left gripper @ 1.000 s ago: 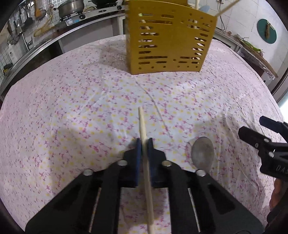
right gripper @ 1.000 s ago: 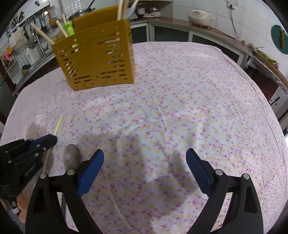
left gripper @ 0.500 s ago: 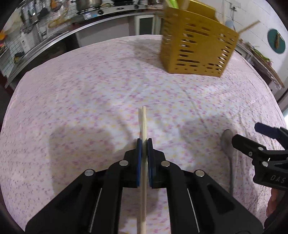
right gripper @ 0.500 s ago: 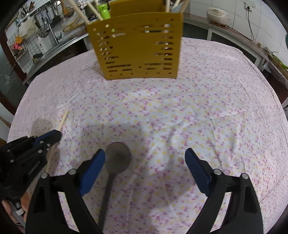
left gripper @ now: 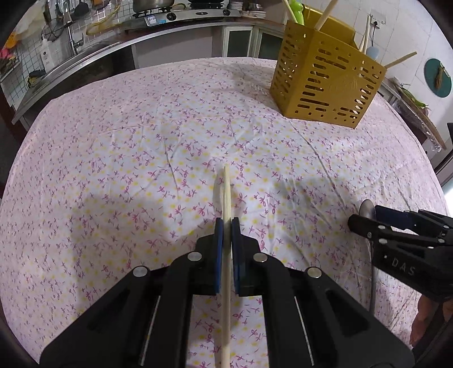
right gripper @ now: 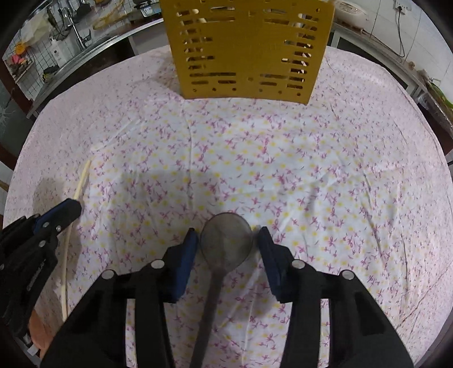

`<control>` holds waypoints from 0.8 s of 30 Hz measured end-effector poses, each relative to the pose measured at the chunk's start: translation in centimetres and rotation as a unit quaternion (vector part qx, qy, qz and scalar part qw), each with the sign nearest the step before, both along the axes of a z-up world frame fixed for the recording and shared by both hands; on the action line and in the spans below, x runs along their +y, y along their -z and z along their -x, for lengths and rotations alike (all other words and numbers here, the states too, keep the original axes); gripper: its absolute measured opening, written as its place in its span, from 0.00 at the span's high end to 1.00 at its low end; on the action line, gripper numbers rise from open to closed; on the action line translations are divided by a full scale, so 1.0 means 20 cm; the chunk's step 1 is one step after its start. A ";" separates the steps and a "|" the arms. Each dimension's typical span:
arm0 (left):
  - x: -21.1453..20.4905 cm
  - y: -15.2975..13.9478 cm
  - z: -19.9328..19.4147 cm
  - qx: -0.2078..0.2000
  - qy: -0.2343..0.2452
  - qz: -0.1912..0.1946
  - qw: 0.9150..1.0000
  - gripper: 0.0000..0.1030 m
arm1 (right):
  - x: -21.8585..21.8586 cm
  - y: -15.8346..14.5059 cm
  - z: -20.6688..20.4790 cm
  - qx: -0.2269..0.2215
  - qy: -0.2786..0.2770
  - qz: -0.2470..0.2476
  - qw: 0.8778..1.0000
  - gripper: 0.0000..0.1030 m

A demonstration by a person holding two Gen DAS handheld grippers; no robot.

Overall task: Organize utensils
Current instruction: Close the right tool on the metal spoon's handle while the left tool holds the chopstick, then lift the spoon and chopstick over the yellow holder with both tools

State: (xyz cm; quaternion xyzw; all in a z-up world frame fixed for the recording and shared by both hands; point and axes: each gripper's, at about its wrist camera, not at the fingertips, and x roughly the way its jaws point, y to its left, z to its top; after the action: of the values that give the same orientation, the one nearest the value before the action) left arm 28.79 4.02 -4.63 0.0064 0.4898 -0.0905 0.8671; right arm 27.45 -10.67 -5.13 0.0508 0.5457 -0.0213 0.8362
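Observation:
A pale wooden chopstick (left gripper: 226, 192) is clamped between the blue pads of my left gripper (left gripper: 226, 226), which is shut on it just above the flowered tablecloth (left gripper: 141, 169). A metal spoon (right gripper: 223, 249) lies on the cloth, its bowl between the blue pads of my right gripper (right gripper: 227, 236). Those jaws are closing, with a thin gap still showing on each side of the bowl. The left wrist view shows the right gripper (left gripper: 368, 220) low at the right edge over the spoon (left gripper: 367, 208). A yellow slotted utensil holder (right gripper: 246, 51) stands at the table's far side.
The holder (left gripper: 325, 85) has chopsticks and a green utensil standing in it. Beyond the table runs a kitchen counter with a stove and pot (left gripper: 153, 4), a sink tap (left gripper: 72, 42) and a rice cooker (right gripper: 354, 11). The left gripper (right gripper: 68, 209) sits at the right wrist view's left edge.
My right gripper slid sideways until the spoon's bowl lay between its jaws, and the jaws narrowed a lot. My left gripper carried the chopstick leftward, so the holder now appears further right.

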 end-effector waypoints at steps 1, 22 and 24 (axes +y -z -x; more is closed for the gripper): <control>0.00 0.00 0.00 0.001 0.000 0.000 1.000 0.96 | 0.00 0.00 0.00 0.000 0.000 0.002 1.000 0.63; -0.11 -0.30 0.07 -0.078 0.014 0.049 0.996 0.95 | -0.22 -0.30 0.06 -0.124 -0.016 -0.037 0.991 0.65; -0.14 -0.34 0.08 -0.094 0.015 0.046 0.994 0.95 | -0.26 -0.34 0.08 -0.141 -0.015 -0.038 0.989 0.65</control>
State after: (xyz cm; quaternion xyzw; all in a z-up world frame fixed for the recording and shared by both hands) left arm 27.25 1.18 2.19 -0.0178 0.4014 -0.1246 0.9072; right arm 25.89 -15.81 1.75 0.0765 0.4233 0.0193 0.9026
